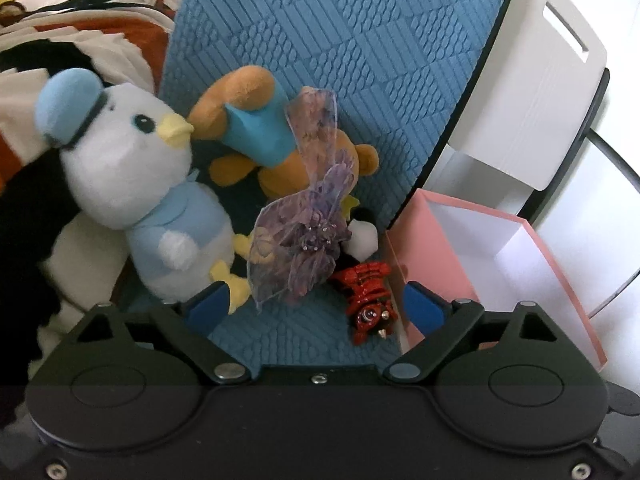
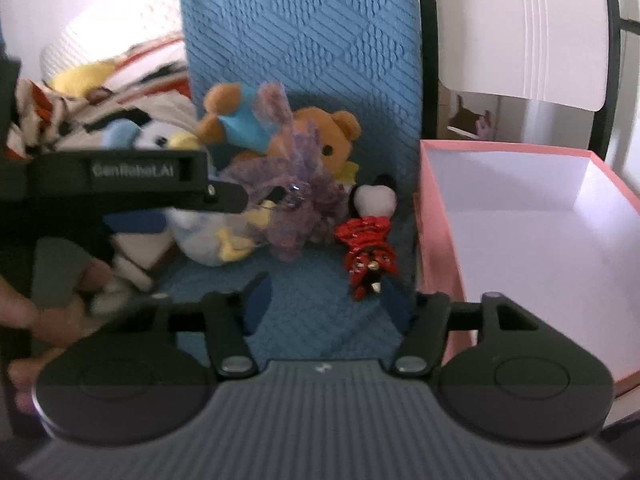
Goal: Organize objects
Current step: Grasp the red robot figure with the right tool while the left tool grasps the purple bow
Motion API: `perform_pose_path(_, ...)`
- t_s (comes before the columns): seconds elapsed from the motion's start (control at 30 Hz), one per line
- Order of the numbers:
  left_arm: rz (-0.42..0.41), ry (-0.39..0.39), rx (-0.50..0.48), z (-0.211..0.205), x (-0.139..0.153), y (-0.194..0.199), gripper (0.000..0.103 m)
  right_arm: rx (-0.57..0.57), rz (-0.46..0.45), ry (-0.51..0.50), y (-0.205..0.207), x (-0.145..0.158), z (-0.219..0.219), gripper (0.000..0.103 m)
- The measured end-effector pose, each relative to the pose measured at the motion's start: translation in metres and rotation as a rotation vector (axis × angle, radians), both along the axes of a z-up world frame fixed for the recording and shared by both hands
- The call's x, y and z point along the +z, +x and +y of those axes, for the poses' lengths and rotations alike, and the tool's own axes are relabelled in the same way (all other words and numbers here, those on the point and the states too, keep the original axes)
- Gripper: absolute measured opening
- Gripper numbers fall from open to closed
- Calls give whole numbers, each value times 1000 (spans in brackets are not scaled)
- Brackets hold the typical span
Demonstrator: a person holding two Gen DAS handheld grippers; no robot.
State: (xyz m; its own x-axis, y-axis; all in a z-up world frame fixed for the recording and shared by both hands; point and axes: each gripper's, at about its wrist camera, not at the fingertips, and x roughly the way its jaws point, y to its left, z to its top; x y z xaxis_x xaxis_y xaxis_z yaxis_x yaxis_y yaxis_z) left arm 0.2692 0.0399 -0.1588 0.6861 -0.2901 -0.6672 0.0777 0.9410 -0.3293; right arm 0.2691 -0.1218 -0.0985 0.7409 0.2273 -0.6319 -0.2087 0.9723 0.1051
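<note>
Left wrist view recorded the left gripper (image 1: 316, 308) with its blue-padded jaws spread wide and holding nothing, low over a blue textured mat (image 1: 340, 40).

Items on the mat, left to right:
- White duck plush (image 1: 132, 184) with a pale blue cap and jacket, leaning against a striped blanket (image 1: 72, 40).
- Brown bear plush (image 1: 280, 148) in a blue shirt, lying behind the duck.
- Purple gauze bow (image 1: 304, 216), resting in front of the bear and just beside the duck's yellow feet.
- Small black-and-white plush (image 1: 362, 232), partly hidden behind the bow.
- Red toy figure (image 1: 368, 296), lying close to the wall of the pink box (image 1: 568, 280).

The pink box stood open at the mat's right edge, its white interior showing. A white chair (image 1: 540, 100) stood behind it.

Right wrist view recorded the right gripper (image 2: 326, 304) with jaws likewise spread and holding nothing, above the mat near the red toy figure (image 2: 368, 248). The left gripper's black body (image 2: 120, 184) reached in from the left, its tip at the purple gauze bow (image 2: 296, 192); whether it touched could not be told. The pink box (image 2: 436, 232) lay at right.
</note>
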Motion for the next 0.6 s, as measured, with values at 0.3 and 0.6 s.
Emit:
perform_pose_path(0.3, 81, -1, -99, -15, -37, 56, 61, -74, -16, -9, 56, -38, 11, 59)
perform_pose_path(0.6, 154, 130, -132, -30, -68, 103, 43, -66, 41, -143, 112, -78, 22, 57)
